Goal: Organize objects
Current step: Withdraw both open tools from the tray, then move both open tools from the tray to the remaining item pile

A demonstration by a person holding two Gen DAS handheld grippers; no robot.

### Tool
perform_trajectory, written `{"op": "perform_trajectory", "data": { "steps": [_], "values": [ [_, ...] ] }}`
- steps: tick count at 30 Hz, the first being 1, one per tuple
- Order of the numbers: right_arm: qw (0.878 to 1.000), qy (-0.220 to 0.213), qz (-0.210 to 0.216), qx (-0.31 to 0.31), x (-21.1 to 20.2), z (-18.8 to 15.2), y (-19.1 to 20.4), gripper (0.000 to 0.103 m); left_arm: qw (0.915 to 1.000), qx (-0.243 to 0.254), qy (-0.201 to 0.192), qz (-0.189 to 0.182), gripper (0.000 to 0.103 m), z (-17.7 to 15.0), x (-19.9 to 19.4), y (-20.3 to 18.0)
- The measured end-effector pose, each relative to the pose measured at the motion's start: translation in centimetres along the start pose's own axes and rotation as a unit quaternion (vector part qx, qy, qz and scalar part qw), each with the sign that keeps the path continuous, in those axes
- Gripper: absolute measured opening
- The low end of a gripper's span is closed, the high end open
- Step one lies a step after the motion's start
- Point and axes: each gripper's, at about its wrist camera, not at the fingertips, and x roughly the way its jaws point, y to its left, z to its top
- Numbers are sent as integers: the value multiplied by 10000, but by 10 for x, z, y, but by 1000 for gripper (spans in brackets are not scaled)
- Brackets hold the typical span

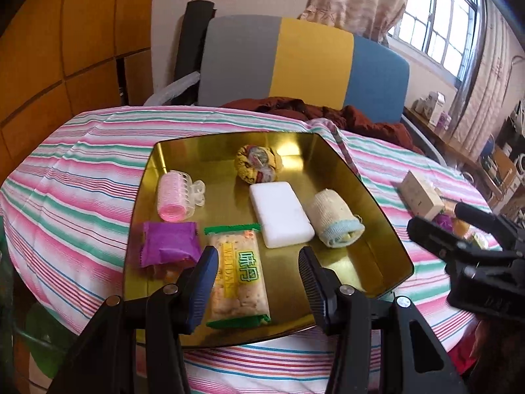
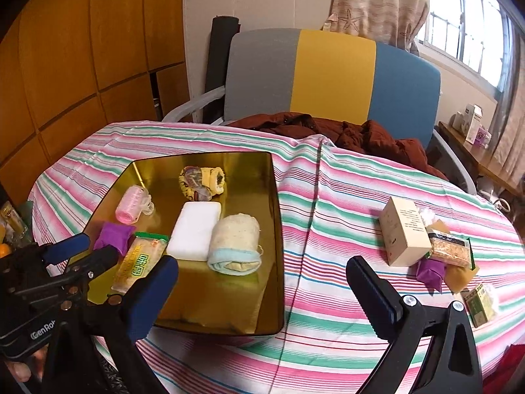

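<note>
Here the left tongs (image 1: 257,279) sit low at the bottom of the left wrist view, jaws apart and empty, hanging over the near edge of a gold tray (image 1: 377,229). A snack packet (image 1: 238,279) printed "WEIDAN" with green characters lies in the tray right between the two blue pads. The right tongs (image 2: 262,282) are spread wide and hold nothing, poised over the striped cloth of the bench (image 2: 328,229) just right of the tray; in the left wrist view they show as a dark blur at the right edge.

Beside the snack packet, toward the tray's left side, lies a purple packet (image 1: 169,243), and above it a pink hair roller (image 1: 174,197). In the middle is a white bar (image 1: 280,218), touching a rolled cream cloth (image 1: 334,218) on its right. A yellow patterned roll (image 1: 257,164) lies farther back.

At the right of the right wrist view, well apart from the tray, a cream box (image 2: 405,229) stands on the bench with small packets heaped beside it; its print is too small to read. The left tool's body reads "GenRo", cut off.

Beyond the bench stands a grey, yellow and blue chair (image 2: 331,75) with a brown jacket (image 2: 344,131) on it.
</note>
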Motion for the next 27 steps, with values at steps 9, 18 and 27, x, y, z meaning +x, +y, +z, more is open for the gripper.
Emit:
{"op": "perform_trajectory", "data": {
  "steps": [9, 18, 27],
  "values": [
    [9986, 162, -81, 490, 2, 1, -52, 103, 9992, 289, -77, -256, 51, 14, -1, -21],
    [9905, 170, -778, 1118, 2, 20, -169, 103, 9957, 687, -67, -610, 52, 30, 9, -64],
    [9607, 310, -1594, 2251, 26, -13, -293, 103, 9902, 1095, 1, -868, 65, 48, 27, -123]
  ]
}}
